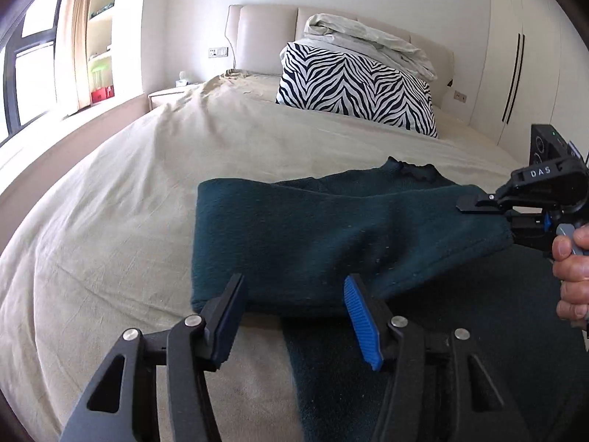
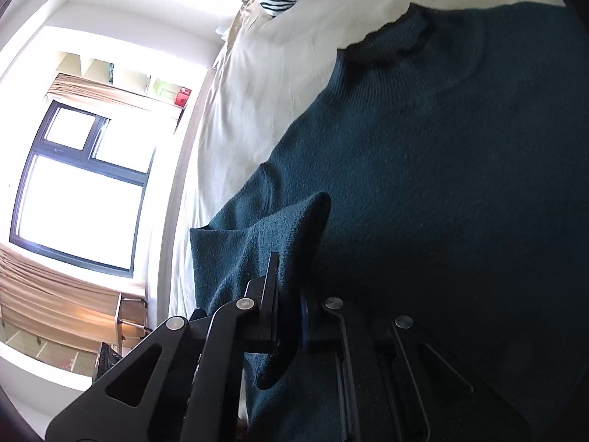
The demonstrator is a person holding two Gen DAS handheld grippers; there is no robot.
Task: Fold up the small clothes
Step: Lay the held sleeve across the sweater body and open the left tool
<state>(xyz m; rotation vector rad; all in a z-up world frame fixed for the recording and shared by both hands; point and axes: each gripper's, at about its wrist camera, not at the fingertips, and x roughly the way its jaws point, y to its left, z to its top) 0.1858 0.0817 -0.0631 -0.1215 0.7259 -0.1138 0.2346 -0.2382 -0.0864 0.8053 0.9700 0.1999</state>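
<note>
A: Looking at the left wrist view: dark green sweater (image 1: 313, 228) lies on the bed (image 1: 147, 184), one part folded across the top. Its collar (image 1: 416, 169) points toward the zebra pillow (image 1: 353, 88).

B: Left tongs (image 1: 294, 316)?

A: Apart. Black pad on one side, blue ribbed pad (image 1: 359, 316) on the other, the near edge of the fold just beyond them. Nothing pinched.

B: Right tongs (image 2: 291, 316)?

A: Together, clamped on a fold of the sweater. Right wrist view shows knit fabric bunched up between the pads and rising in a peak above them. In the left view they sit at the sweater's right edge, a hand (image 1: 572, 269) on the grip.

B: Rest of the room?

A: Folded bedding (image 1: 368, 40) stacked on the pillow against the headboard (image 1: 265, 37). Window (image 2: 77, 184) and curtain (image 2: 48, 302) beside the bed, wardrobe (image 1: 515, 73) on the other side.
</note>
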